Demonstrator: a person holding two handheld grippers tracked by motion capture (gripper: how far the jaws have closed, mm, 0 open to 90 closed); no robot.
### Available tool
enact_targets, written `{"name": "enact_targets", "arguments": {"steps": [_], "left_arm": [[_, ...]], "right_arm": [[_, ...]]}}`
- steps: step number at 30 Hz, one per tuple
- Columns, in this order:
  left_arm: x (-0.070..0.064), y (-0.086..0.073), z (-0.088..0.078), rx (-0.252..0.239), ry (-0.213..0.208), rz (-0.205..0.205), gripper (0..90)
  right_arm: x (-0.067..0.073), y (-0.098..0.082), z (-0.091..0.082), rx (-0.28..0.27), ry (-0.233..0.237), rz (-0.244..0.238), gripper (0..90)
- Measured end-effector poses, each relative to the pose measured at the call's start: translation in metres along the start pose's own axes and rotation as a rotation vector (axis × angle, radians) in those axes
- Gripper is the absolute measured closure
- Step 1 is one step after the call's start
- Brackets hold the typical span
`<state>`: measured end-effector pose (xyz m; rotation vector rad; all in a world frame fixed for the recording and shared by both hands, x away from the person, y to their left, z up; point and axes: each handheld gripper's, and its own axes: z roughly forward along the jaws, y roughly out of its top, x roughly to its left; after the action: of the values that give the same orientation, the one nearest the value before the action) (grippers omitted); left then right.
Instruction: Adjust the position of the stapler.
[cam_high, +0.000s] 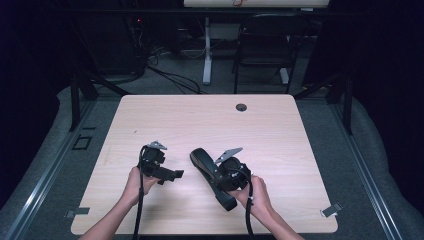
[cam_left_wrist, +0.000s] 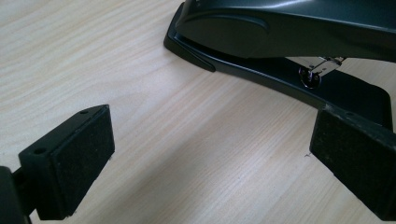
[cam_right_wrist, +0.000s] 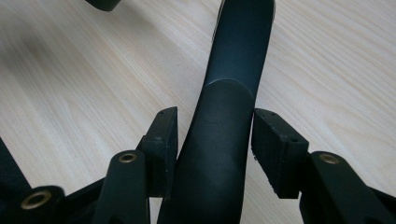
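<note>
**Right tongs closing on stapler, left tongs waiting**

While the black stapler (cam_high: 212, 177) lies on the counter (cam_high: 280, 130) at lower centre of the high view, the right tongs (cam_high: 220, 172) straddle its top arm. In the right gripper view the two pads sit on either side of the stapler (cam_right_wrist: 224, 140): left pad (cam_right_wrist: 164, 140) looks to be touching or nearly so, right pad (cam_right_wrist: 273, 144) shows a thin gap. Not a firm clamp yet, so I'd call the grasp in progress, not finished.

Left tongs (cam_high: 172, 175) are released, pads wide apart and nothing between them, at lower left of centre in the high view. From the left gripper view the stapler (cam_left_wrist: 280, 42) fills the upper right, base flat on the wood, metal staple mouth visible; the right-hand pad (cam_left_wrist: 355, 158) sits just in front of the base, can't tell if touching.

Done: right tongs positioned around stapler. Left: close fully and lift or press; left tongs' role not clear yet. Stapler not raised.
</note>
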<state>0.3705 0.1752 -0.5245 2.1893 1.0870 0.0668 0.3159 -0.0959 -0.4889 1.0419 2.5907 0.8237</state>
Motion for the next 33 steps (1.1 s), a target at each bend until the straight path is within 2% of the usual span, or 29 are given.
{"name": "enact_targets", "arguments": {"steps": [2,6,9,12,15,17,23,26,33], "left_arm": [[0.000,0.000,0.001,0.007,0.001,-0.003,0.0],[-0.001,0.000,0.004,0.025,-0.002,0.007,0.0],[-0.002,-0.001,0.004,0.027,-0.003,0.010,0.0],[-0.001,-0.001,0.004,0.031,-0.013,0.011,0.0],[-0.002,-0.001,0.004,0.033,-0.021,0.007,0.0],[-0.002,-0.002,0.004,0.034,-0.027,0.016,0.0],[-0.004,-0.003,0.005,0.042,-0.042,0.025,0.0],[-0.005,-0.003,0.005,0.037,-0.074,0.013,0.0],[-0.010,-0.002,0.006,0.038,-0.078,0.028,0.0]], "right_arm": [[0.001,0.000,0.001,-0.003,-0.007,-0.007,51.5],[0.003,0.003,0.003,0.025,-0.030,-0.030,51.2],[0.002,0.005,0.006,0.029,-0.027,-0.029,50.7],[0.000,0.005,0.009,0.045,-0.031,-0.061,51.0],[-0.008,0.002,0.009,0.031,-0.003,-0.083,52.1],[-0.014,0.000,0.009,0.023,0.004,-0.080,54.5],[-0.032,-0.005,0.007,-0.005,0.065,-0.140,57.4],[-0.034,-0.005,0.006,-0.010,0.080,-0.159,57.6],[-0.037,-0.007,0.003,-0.015,0.115,-0.221,58.2]]}}
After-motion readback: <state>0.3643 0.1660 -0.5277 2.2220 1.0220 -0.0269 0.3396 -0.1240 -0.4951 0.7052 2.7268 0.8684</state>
